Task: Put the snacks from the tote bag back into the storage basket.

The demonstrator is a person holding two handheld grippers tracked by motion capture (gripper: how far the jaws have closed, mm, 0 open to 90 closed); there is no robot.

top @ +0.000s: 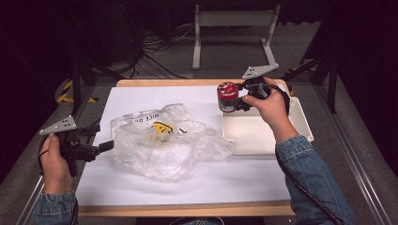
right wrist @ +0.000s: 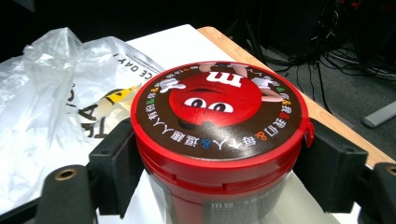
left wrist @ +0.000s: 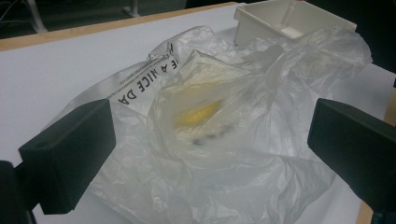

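We find the right gripper (top: 238, 99) clamped on the tub (top: 227, 97), its jaws pressing just under the red lid on both sides; that grip keeps the tub upright. It hangs over the tray's (top: 300, 123) far left corner, near the bench's (top: 197, 210) far edge, so we judge it is being carried to or from the tray; which, we cannot tell. The left gripper (top: 109, 146) rests at the bench's left edge, jaws spread and empty, aimed at the bag (top: 164, 140) lying mid-bench, likely ready to steady it.
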